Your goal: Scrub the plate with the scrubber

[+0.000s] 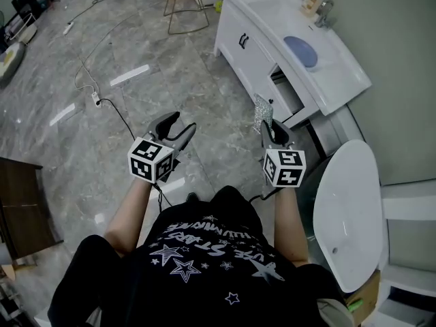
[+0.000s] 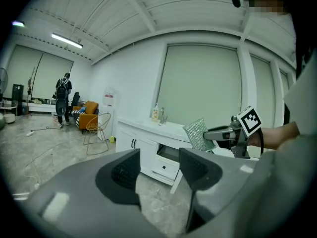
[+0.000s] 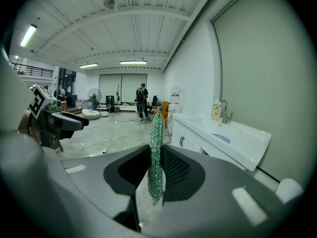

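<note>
A glittery silver-green scrubber (image 3: 156, 152) stands edge-on between the jaws of my right gripper (image 3: 155, 170), which is shut on it. In the head view the scrubber (image 1: 263, 110) sticks out ahead of the right gripper (image 1: 271, 129), and the left gripper view shows the scrubber (image 2: 199, 134) as a flat square pad. My left gripper (image 2: 158, 170) is open and holds nothing; in the head view the left gripper (image 1: 174, 128) hangs over the floor. A blue plate (image 1: 300, 50) lies in the white basin far ahead on the right; the same plate (image 3: 223, 138) appears in the right gripper view.
A white vanity cabinet (image 1: 252, 53) with an open drawer (image 1: 287, 95) stands ahead right, a soap bottle (image 1: 313, 1) and tap at its back. A white toilet lid (image 1: 351, 210) is close on the right. Cables (image 1: 102, 101) trail over the grey marble floor. A wire chair (image 1: 185, 5) stands farther off.
</note>
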{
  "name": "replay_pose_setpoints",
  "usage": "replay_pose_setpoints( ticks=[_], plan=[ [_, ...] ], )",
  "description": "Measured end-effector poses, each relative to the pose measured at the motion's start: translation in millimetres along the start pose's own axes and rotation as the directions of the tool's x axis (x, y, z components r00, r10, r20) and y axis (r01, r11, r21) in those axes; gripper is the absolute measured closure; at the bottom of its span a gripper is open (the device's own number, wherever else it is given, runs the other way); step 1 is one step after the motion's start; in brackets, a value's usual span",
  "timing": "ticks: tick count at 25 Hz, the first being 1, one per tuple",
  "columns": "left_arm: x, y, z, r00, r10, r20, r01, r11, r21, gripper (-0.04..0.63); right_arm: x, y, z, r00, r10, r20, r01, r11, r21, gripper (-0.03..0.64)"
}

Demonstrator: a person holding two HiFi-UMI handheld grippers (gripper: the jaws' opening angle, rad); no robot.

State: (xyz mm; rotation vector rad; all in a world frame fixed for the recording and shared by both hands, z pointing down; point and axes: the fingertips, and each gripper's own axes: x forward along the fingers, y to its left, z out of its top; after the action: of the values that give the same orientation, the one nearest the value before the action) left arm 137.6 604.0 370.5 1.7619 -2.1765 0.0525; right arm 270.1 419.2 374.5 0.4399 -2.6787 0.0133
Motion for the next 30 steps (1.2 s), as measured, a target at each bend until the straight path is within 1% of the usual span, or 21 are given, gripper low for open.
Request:
replay_pose_setpoints(
  ticks=[2,4,9,11,14,17,22,26,30],
  plan=[
    [0.3,9.6,-1.9,1.0,0.01,0.003,-0.01,1.0,-0.011,0.302,6.4,3.9,0.9,1.0,0.002,-0.007,-0.002,1.0,0.0,0.515],
    [2.7,17.4,-4.1,1.0,0.017,0.007,-0.017,0.999,-0.031,0.268,12.8,3.8,2.5,1.0,0.002,-0.013,-0.002,1.0,-0.003,0.514],
    [22.9,33.4,-12.1,1.0,0.016,-0.016,-0.017,0.997,-0.079,0.228,40.2,-10.5,4.8,1.0,-0.006,-0.027,0.007,1.0,0.013,0.514],
    [38.8,41.4,-13.2,0.999,0.021,-0.027,-0.024,0.995,-0.097,0.219,58.5,-21.6,5.6,1.0,0.002,-0.031,-0.002,1.0,0.023,0.514],
    [71.0,58.0,-7.4,0.998,0.039,-0.045,-0.043,0.994,-0.102,0.215,94.6,-46.6,10.3,0.999,0.014,-0.033,-0.013,0.999,0.044,0.514],
    [114.9,73.9,6.2,0.997,0.039,-0.068,-0.045,0.994,-0.101,0.213,134.6,-83.5,20.8,1.0,0.007,-0.026,-0.006,0.997,0.071,0.514],
    [219.3,91.7,40.8,0.995,0.019,-0.096,-0.028,0.996,-0.086,0.212,200.8,-165.4,38.8,0.999,-0.012,-0.035,0.015,0.996,0.086,0.514],
    [296.4,82.8,72.9,0.995,-0.028,-0.095,0.019,0.996,-0.092,0.212,235.2,-224.8,46.6,0.998,-0.021,-0.056,0.027,0.993,0.111,0.514],
    [358.3,77.0,91.0,0.991,-0.063,-0.114,0.055,0.996,-0.076,0.212,260.1,-275.7,55.4,0.998,-0.045,-0.051,0.052,0.989,0.137,0.514]
  ],
)
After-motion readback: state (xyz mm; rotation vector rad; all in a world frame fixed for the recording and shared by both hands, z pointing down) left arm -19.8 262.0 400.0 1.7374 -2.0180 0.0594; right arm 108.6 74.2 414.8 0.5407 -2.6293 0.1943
